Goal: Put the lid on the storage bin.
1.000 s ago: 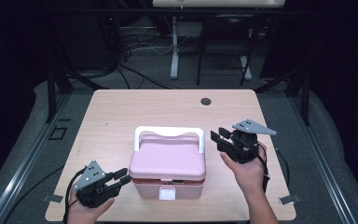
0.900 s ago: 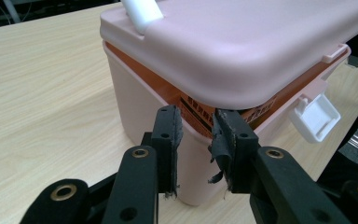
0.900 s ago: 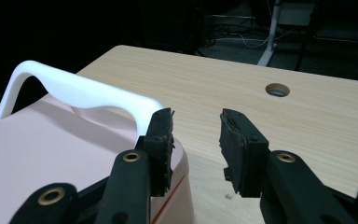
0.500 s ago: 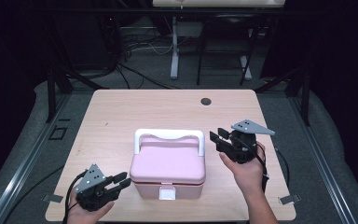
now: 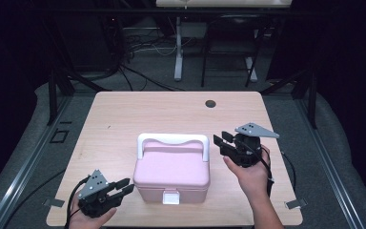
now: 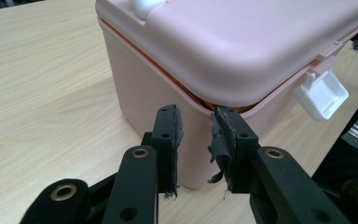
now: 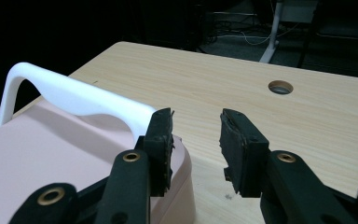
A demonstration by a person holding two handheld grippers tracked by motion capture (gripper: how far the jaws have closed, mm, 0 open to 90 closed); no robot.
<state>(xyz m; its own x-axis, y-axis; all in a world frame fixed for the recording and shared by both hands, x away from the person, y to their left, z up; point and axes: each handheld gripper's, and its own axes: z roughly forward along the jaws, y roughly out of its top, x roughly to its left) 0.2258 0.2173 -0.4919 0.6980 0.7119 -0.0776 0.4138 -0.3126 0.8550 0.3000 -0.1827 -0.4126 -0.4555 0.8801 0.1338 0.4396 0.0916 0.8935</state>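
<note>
Okay, pink box [image 5: 171, 174] sits near front table edge [image 5: 171, 224], white handle [image 5: 172, 140] up. My left gripper [image 5: 121, 187] at its front-left corner, jaws narrowly apart, empty. Right gripper [image 5: 223, 141] beside handle's right end, jaws apart, empty. Bare tabletop beyond.

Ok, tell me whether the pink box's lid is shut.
Down but unlatched: the lid sits on the pink box, and the white latch sticks outward.

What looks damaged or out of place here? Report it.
The black rubber pads on the left tongs are frayed, with torn strips hanging loose. The pink plastic lidded box shows an orange seam under its lid at the near corner; its white front latch sticks outward.
</note>
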